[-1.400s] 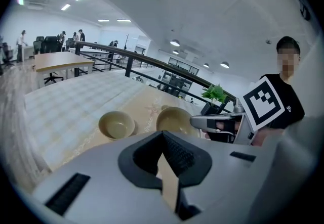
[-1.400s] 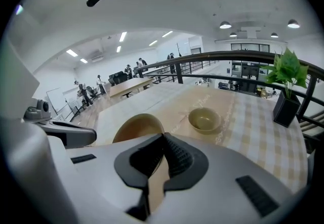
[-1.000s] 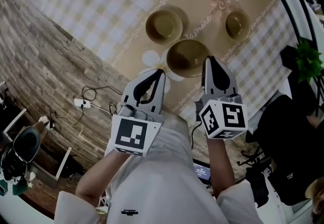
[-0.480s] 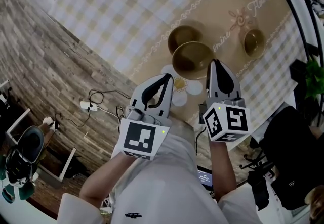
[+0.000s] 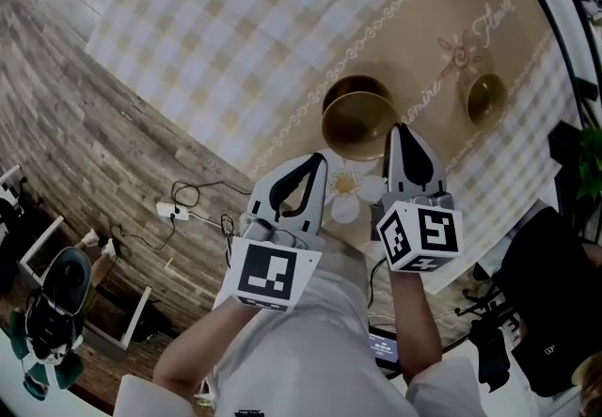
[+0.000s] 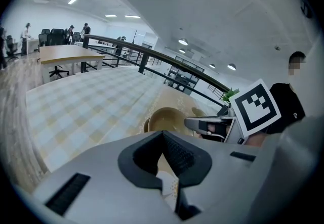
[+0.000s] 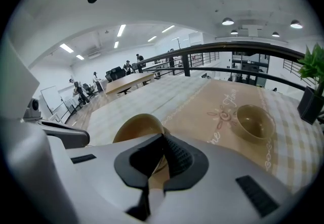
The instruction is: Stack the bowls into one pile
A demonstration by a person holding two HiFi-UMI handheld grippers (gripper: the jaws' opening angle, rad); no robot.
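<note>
My right gripper (image 5: pixel 403 130) (image 7: pixel 163 138) is shut on the near rim of a large tan bowl (image 5: pixel 357 123) (image 7: pixel 136 128) and holds it lifted. Directly behind it, partly hidden, a medium tan bowl (image 5: pixel 351 87) stands on the table. A small tan bowl (image 5: pixel 486 97) (image 7: pixel 255 122) sits apart to the right, beside the flower print. My left gripper (image 5: pixel 317 162) (image 6: pixel 163 134) hovers left of the large bowl, jaws shut with nothing between them. The left gripper view shows the large bowl (image 6: pixel 166 119) and the right gripper (image 6: pixel 212 127) beyond.
The table wears a checked cloth (image 5: pixel 235 29) with a beige middle band and daisy prints (image 5: pixel 346 184). Its near edge runs just under my grippers. On the wood floor to the left lie a power strip and cables (image 5: pixel 171 210). A plant (image 5: pixel 591 137) and black bag (image 5: pixel 555 312) are at right.
The large bowl, held by my right gripper, has moved left and away until it overlaps the medium bowl. My left gripper kept alongside, still shut.
</note>
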